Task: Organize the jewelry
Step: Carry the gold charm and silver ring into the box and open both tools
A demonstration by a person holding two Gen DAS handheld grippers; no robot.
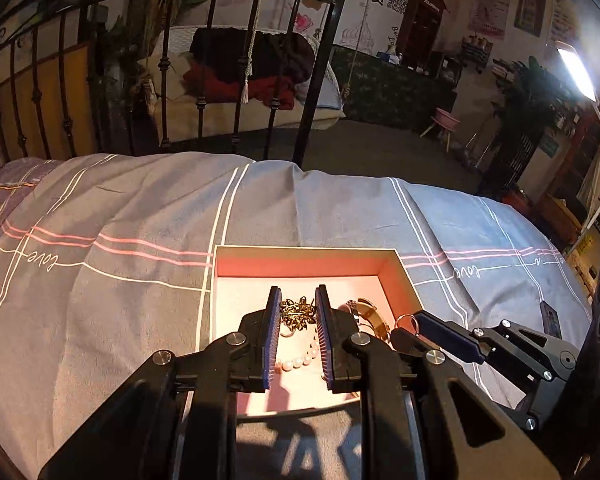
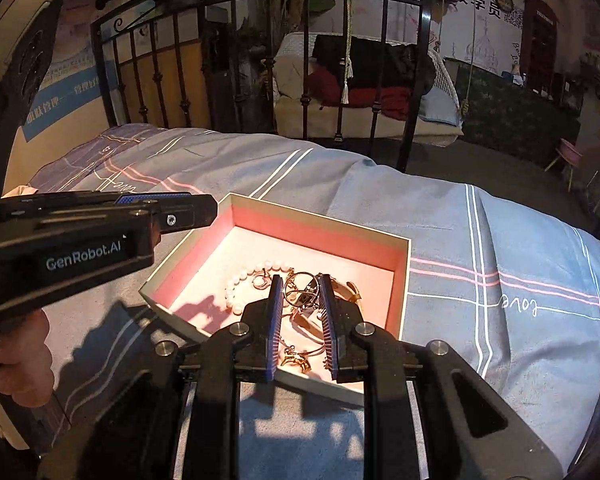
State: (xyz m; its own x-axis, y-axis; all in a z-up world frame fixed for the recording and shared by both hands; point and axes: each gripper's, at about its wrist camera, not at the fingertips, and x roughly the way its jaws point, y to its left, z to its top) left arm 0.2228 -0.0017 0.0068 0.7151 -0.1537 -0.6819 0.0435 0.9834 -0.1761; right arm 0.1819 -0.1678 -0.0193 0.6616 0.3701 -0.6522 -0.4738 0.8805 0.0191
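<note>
I am working at a bed in what looks like a bedroom corner set up inside a larger decorated room, perhaps a studio or shop floor; which one I cannot tell. The bed wears a grey-blue cover with white and pink stripes and the word "love", and a black wrought-iron bed frame stands at its far end. Beyond the frame a cushioned swing seat hangs on ropes, piled with dark and red clothes. Behind the swing the wall carries Chinese lettering, a QR code and posters. Right of the swing stand a red telephone-booth cabinet, a pink chair and a lit lamp.
</note>
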